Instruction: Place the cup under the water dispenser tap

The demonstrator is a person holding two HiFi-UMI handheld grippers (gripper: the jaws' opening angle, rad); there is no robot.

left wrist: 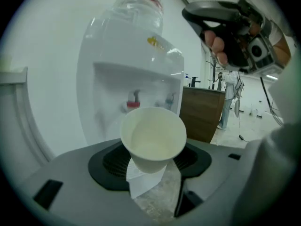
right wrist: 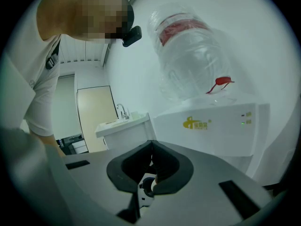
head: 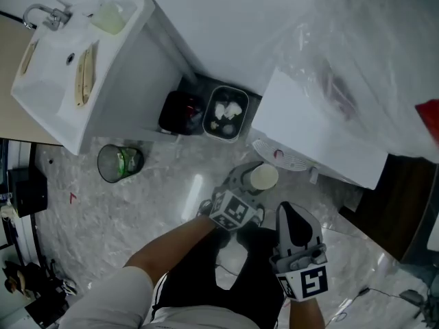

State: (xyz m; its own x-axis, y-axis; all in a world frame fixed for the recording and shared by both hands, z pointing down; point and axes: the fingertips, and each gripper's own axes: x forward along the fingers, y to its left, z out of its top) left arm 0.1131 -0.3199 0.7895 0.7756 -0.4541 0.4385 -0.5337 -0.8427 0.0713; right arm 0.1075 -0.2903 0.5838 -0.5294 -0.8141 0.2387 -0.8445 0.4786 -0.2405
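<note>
A white paper cup sits upright between the black pads of my left gripper, which is shut on it. Ahead of the cup stands the white water dispenser with a red tap and a blue tap; the cup is short of them and lower. A clear bottle tops the dispenser. My right gripper is beside the left one, shut and holding nothing.
The dispenser's drip tray lies just beyond the cup. A white sink cabinet stands at the left, with two black bins against the wall and a round bin on the marble floor. A wooden cabinet is right of the dispenser.
</note>
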